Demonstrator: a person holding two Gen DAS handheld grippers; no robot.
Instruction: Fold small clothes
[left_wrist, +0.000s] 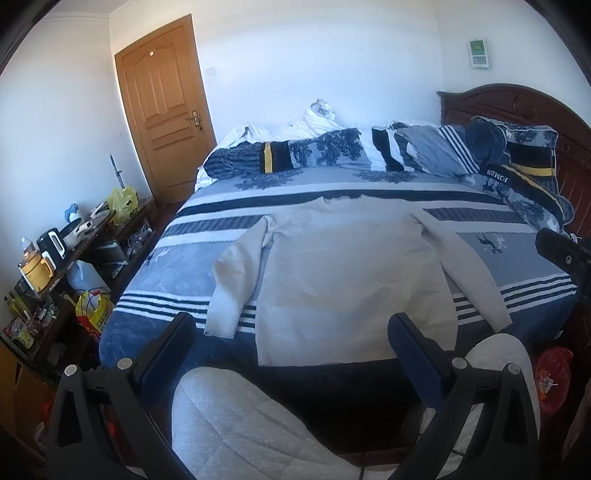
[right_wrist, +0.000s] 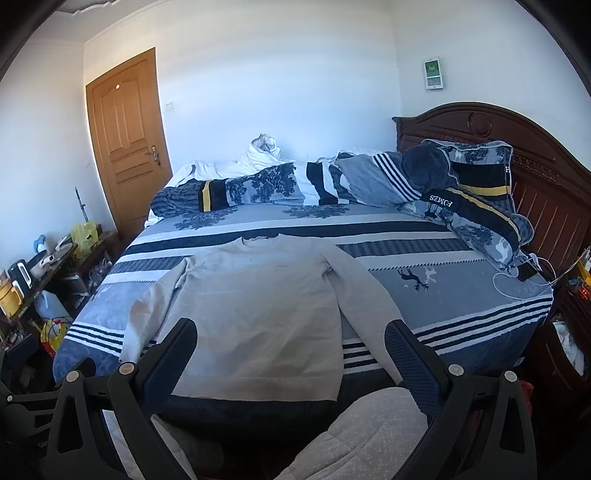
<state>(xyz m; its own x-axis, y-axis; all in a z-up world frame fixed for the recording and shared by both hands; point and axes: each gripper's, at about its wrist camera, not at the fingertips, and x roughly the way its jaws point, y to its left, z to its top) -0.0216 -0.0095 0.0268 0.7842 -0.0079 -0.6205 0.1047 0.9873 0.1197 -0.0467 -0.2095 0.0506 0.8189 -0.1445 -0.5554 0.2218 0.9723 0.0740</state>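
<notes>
A cream long-sleeved sweater (left_wrist: 351, 269) (right_wrist: 258, 310) lies flat and face up on the blue striped bed (left_wrist: 332, 181) (right_wrist: 461, 295), collar toward the far side, hem at the near edge, both sleeves spread outward. My left gripper (left_wrist: 291, 328) hovers open above the near edge, in front of the sweater's hem, holding nothing. My right gripper (right_wrist: 290, 334) is also open and empty, held off the bed before the hem. Part of the right gripper (left_wrist: 561, 251) shows at the right edge of the left wrist view. A person's quilted grey trouser legs (left_wrist: 240, 424) (right_wrist: 369, 435) stand below the grippers.
A rumpled blue patterned duvet and pillows (left_wrist: 406, 151) (right_wrist: 424, 177) lie along the far side by the dark wooden headboard (right_wrist: 517, 155). A cluttered low shelf (left_wrist: 55, 258) stands left of the bed, with a wooden door (left_wrist: 162, 107) behind. A phone and cable (right_wrist: 524, 273) rest at the bed's right.
</notes>
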